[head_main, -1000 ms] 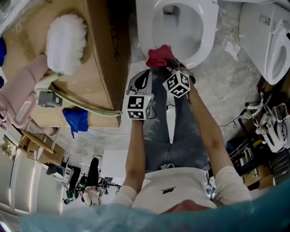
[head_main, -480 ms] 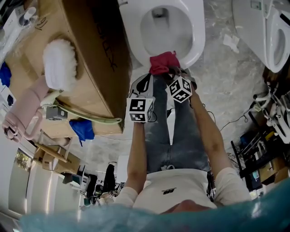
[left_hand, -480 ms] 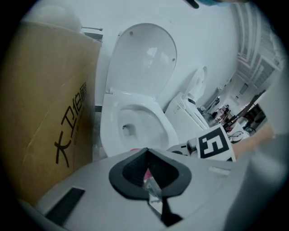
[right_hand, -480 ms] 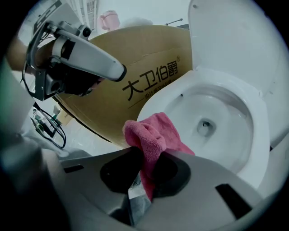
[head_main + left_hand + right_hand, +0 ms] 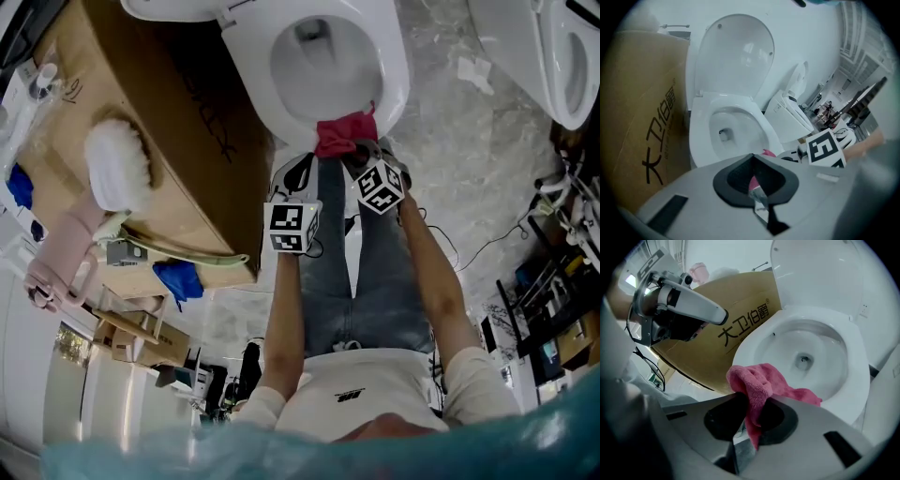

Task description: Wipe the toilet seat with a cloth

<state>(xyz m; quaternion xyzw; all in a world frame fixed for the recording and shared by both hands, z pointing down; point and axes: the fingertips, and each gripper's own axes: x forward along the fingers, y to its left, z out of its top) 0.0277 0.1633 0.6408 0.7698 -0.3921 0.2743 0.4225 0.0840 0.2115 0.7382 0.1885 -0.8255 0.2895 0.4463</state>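
Gripping: right gripper point(image 5: 751, 420), jaws pinched tight on the cloth point(image 5: 761, 383); a fold bunches above them and a tail hangs through below.
Cloth place: draped on the front edge of the toilet seat point(image 5: 397, 86) and touching it, one corner lying toward the bowl point(image 5: 787, 343).
Left gripper point(image 5: 752, 158): jaws together, nothing visibly clamped; held just beside the right one, short of the seat.
Materials: cloth is pink, nubbly terry, crumpled. Seat and bowl are glossy white, oval. Lid point(image 5: 733, 56) is upright and smooth. Box point(image 5: 187, 141) is brown cardboard with black print, close beside the toilet.
Hard to see: pink sliver in the left gripper's slot, cannot tell what it is. Right jaw tips are buried in cloth. Second toilet point(image 5: 553, 66) is cut off at the frame edge.
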